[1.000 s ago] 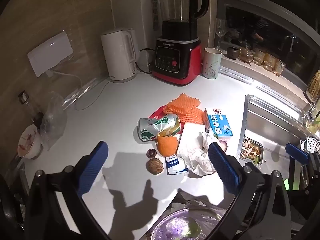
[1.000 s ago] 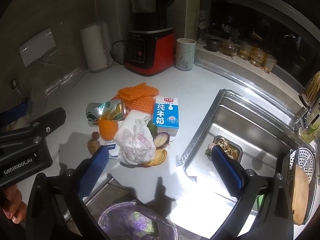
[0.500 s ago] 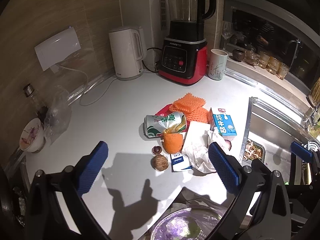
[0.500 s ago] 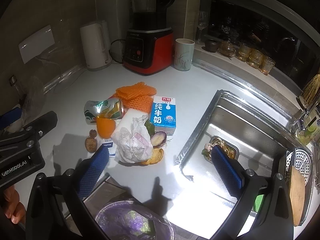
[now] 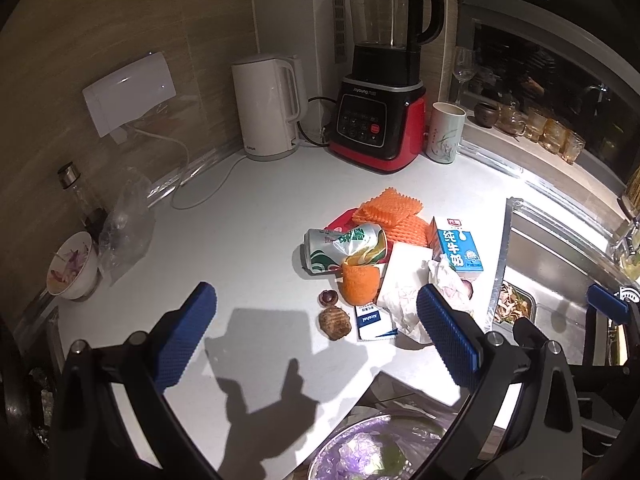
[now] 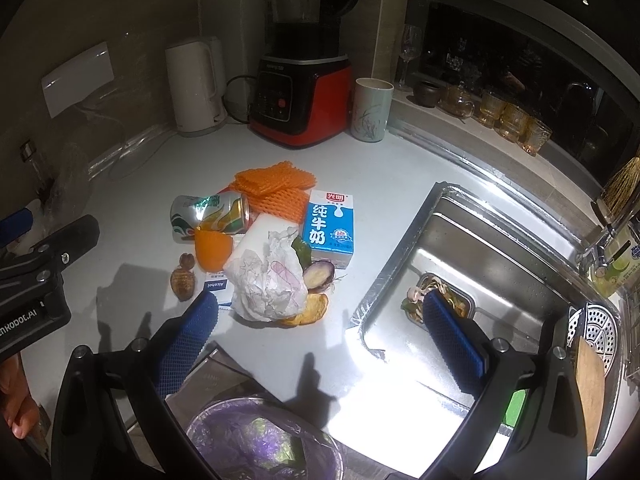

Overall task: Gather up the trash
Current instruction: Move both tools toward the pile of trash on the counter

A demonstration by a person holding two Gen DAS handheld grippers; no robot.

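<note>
We hold both tools wide and empty, left tool (image 5: 316,332) and right tool (image 6: 320,336), above the trash pile (image 6: 268,240) on the worktop (image 5: 248,216).

A pale surface (image 5: 256,216) lies ahead of the jaws, ending at a tan wall (image 5: 120,20); a steel sink (image 6: 500,264) lies rightward, brightly lit.

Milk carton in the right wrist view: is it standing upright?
No, the milk carton lies flat on the counter with its printed face up, beside the crumpled paper.
</note>
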